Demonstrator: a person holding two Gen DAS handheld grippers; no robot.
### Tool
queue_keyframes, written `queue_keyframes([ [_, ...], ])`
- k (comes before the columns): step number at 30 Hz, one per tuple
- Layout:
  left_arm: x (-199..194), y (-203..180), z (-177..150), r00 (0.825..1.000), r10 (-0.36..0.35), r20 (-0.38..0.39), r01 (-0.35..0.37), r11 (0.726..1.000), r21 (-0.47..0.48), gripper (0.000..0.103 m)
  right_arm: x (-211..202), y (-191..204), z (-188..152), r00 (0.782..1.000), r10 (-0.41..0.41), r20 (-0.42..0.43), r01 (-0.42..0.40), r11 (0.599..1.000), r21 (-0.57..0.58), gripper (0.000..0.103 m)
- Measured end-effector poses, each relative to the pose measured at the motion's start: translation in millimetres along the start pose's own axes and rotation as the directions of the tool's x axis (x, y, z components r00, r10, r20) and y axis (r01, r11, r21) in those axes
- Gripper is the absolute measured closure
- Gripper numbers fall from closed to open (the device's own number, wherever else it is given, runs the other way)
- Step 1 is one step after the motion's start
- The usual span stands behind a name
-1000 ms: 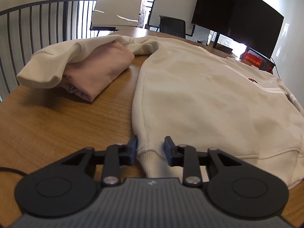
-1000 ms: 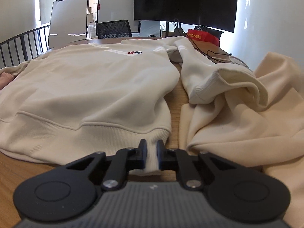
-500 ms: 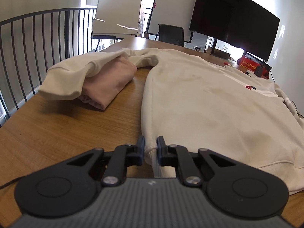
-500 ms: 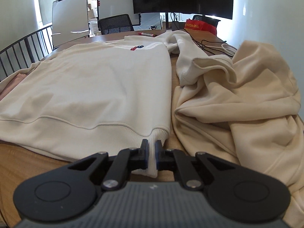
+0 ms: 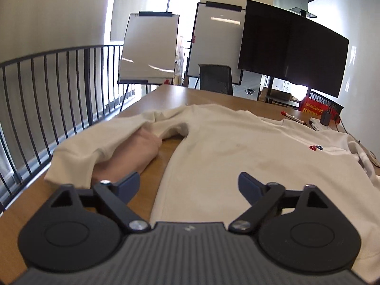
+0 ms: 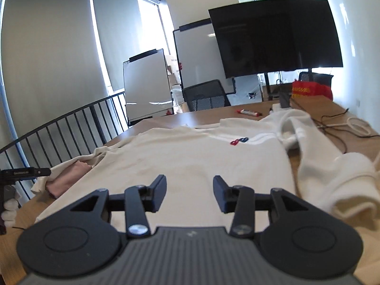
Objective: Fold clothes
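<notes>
Around you stood a black railing point(image 5: 59, 90) along the left edge of the wooden table point(image 5: 213, 97), two whiteboards point(image 5: 149, 47) on easels beyond it, a dark office chair point(image 5: 216, 78) at the far end and a large black screen point(image 5: 292, 47) on a stand. A red marker point(image 6: 248, 112) lay on the far tabletop, with cables point(image 6: 337, 125) and a red bag point(image 6: 308, 90) towards the right corner. Nothing stood between your grippers and the cloth.

The cream sweatshirt point(image 5: 249, 154) lay spread flat across the table, front up, a small red and blue emblem point(image 6: 238, 140) on its chest. Its left sleeve point(image 5: 95, 147) was draped over a folded pink garment point(image 5: 133, 156), and in the right wrist view its other sleeve point(image 6: 315, 149) ran down beside a second, crumpled cream garment point(image 6: 351, 182).

Your left gripper point(image 5: 188, 185) hovered above the sweatshirt's near left edge, jaws spreading and already very wide, with no cloth caught between them (the fabric sat below the fingertips). Your right gripper point(image 6: 188, 190) hovered over the garment's near half, its jaws also parting, about halfway, and likewise free of the cloth.

The sweatshirt looked like thick, soft fleece with faint smudges on the chest. The table was smooth, warm-toned wood grain, and the gripper fingers point(image 6: 158, 191) were dark blue, blunt and wedge-shaped.
</notes>
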State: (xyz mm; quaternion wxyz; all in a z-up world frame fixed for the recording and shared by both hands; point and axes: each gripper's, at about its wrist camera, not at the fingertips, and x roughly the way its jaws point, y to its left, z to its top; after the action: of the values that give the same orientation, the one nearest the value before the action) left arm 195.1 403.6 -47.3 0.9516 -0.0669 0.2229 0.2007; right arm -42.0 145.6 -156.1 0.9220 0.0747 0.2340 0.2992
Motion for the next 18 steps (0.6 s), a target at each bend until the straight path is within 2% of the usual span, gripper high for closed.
queue_keyframes([
  [1, 12, -11, 1, 1.0, 0.018, -0.005, -0.018, 1.0, 0.018, 0.005, 15, 2, 4, 1.0, 0.013, -0.008, -0.013, 1.0, 0.018, 0.052],
  [4, 49, -43, -5, 0.999, 0.012, -0.047, -0.01, 0.999, 0.049, 0.005, 53, 9, 10, 1.0, 0.025, -0.017, -0.023, 0.997, 0.073, 0.052],
  [6, 71, -61, -13, 0.998, 0.0, -0.07, 0.004, 0.998, 0.065, 0.005, 73, 11, 6, 1.0, -0.009, -0.019, 0.011, 0.994, 0.107, 0.055],
  [9, 90, -74, -32, 0.993, -0.03, -0.118, 0.038, 0.997, 0.068, 0.005, 94, 13, -1, 0.992, -0.069, -0.107, 0.079, 0.992, 0.095, 0.058],
  [11, 93, -77, -37, 0.992, -0.032, -0.126, 0.045, 0.994, 0.101, 0.005, 105, 10, -7, 0.973, -0.117, -0.2, 0.134, 0.988, 0.071, 0.059],
  [12, 94, -76, -39, 0.992, -0.028, -0.124, 0.041, 0.993, 0.107, 0.005, 111, 7, -8, 0.955, -0.14, -0.262, 0.161, 0.985, 0.059, 0.06],
  [13, 94, -74, -40, 0.992, -0.023, -0.124, 0.037, 0.993, 0.112, 0.005, 111, 6, -5, 0.947, -0.171, -0.272, 0.187, 0.982, 0.032, 0.072],
  [14, 94, -73, -42, 0.992, -0.019, -0.123, 0.034, 0.993, 0.117, 0.005, 112, 4, -2, 0.939, -0.202, -0.279, 0.212, 0.977, 0.005, 0.072],
  [16, 96, -68, -43, 0.99, -0.025, -0.14, 0.037, 0.995, 0.088, 0.005, 112, -3, 10, 0.909, -0.316, -0.273, 0.318, 0.947, -0.04, 0.071],
  [18, 97, -62, -44, 0.987, -0.039, -0.156, 0.047, 0.998, 0.046, 0.005, 110, -18, 16, 0.885, -0.38, -0.269, 0.386, 0.922, -0.031, 0.072],
])
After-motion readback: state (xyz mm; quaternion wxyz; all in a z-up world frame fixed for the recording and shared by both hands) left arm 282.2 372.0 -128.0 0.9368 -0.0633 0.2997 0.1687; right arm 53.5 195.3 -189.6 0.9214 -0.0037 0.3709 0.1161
